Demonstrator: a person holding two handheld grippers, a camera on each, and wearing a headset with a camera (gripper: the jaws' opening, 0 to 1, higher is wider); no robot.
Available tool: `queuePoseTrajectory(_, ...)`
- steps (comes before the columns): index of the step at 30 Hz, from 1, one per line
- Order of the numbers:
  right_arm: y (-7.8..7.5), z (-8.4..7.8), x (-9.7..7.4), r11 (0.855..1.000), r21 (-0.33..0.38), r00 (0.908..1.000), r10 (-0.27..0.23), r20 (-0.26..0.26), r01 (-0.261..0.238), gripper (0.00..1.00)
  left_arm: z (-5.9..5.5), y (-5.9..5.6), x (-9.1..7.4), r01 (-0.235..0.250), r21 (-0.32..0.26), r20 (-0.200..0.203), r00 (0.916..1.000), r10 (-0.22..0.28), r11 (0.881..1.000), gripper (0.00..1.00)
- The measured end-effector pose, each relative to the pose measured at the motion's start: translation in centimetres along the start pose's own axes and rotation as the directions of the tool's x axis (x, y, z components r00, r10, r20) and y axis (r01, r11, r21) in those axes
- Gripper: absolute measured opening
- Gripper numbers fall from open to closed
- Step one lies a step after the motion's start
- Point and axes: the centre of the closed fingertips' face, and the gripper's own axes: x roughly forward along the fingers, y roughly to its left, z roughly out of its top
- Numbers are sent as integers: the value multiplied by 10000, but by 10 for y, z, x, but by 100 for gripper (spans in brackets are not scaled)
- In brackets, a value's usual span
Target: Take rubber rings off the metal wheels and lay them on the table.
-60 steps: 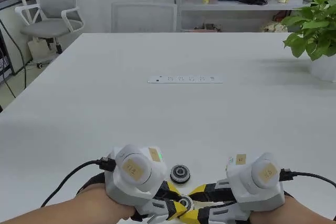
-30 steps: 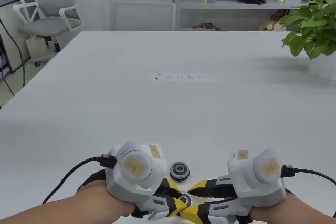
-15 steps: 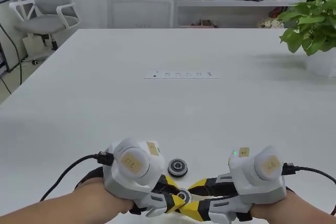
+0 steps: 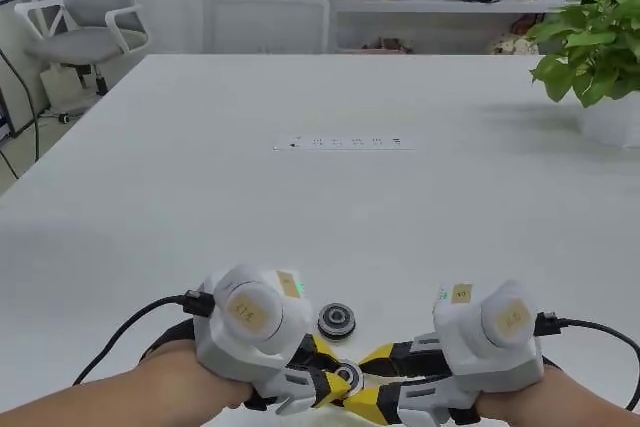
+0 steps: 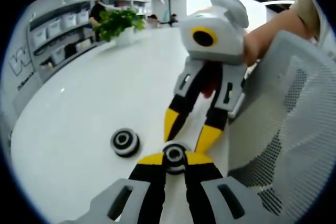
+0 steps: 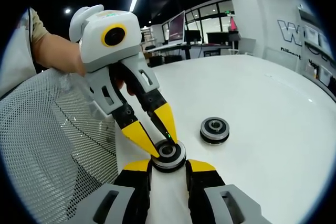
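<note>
Yellow-tipped jaws from both tools meet on one metal wheel [image 4: 347, 377] at the near edge of the table [image 4: 320, 227], just in front of the person's hands. The left gripper [image 5: 175, 160] is closed on this wheel, with a tip on either flank. The right gripper [image 6: 169, 165] clamps the same wheel from the opposite side, and in each gripper view the other tool reaches in to touch the rim.

Against two seconds ago almost nothing has changed. The shared grip sits in the same spot, and the slight slide of the whole head view is the headset moving, not the work. The rubber ring [image 6: 179, 150] looks still seated on the wheel, though it is too small to be sure. By that judgement the pull has not yet paid off, and the first ring is still to come free.

Just beyond the jaws, apart from them, a second wheel [image 4: 337, 319] lies flat and untouched. A black cable [image 4: 130, 342] trails off the left tool.

The tabletop is pale, matt and broad, and a power strip [image 4: 343, 143] is set flush at its middle. A potted plant [image 4: 590, 32] stands at the far right edge. Past the table are an office chair [image 4: 85, 27] on the left and a shelf [image 4: 450, 5] carrying a box, bottles and a dark bag.
</note>
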Motion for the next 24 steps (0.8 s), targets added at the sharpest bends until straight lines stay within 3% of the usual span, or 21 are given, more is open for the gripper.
queuePoseTrajectory(24,1,-3,-3,10000,-68,10000,-49,-70,48,19,0,0,0,-58,-11,19,10000,58,10000,13)
